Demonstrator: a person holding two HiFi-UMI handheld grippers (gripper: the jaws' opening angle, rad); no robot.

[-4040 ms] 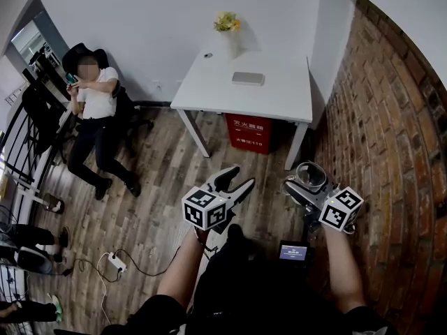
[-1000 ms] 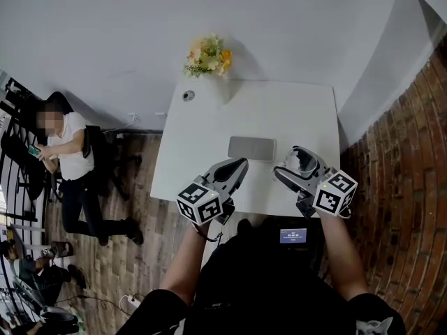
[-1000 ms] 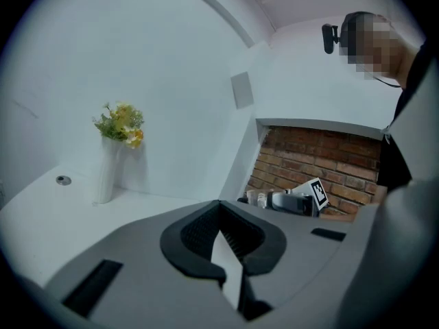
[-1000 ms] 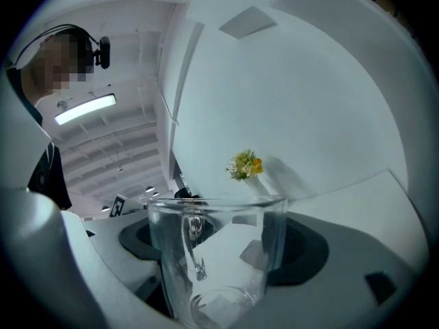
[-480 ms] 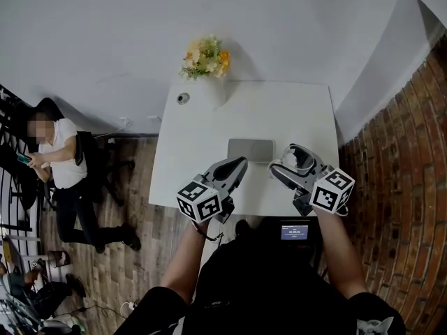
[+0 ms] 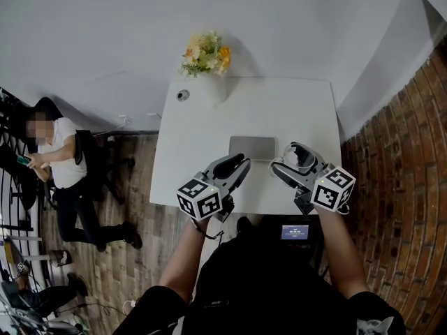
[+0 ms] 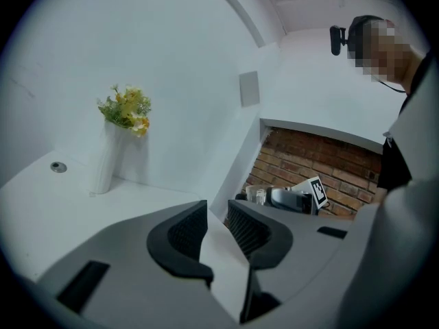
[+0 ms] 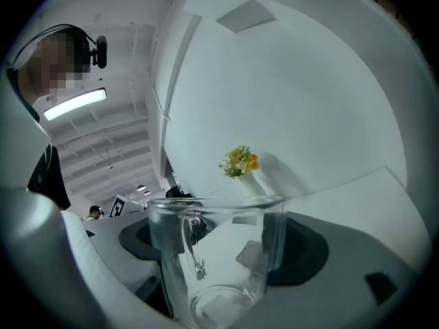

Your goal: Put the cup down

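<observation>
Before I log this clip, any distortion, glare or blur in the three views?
Head view: fisheye bows the table edges and brick wall. Right gripper view: the clear cup fills the foreground, warping what lies behind. Left gripper view: dark round vignette, vase crisp.

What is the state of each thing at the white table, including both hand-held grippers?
clear glass cup: upright, empty, held over the white rectangular table.
right hand-held gripper: jaws closed on the cup.
left hand-held gripper: jaws slightly apart and opening, nothing between them.
white vase of yellow flowers: upright at the table's far edge.
flat grey rectangular pad: lying flat on the table.
</observation>
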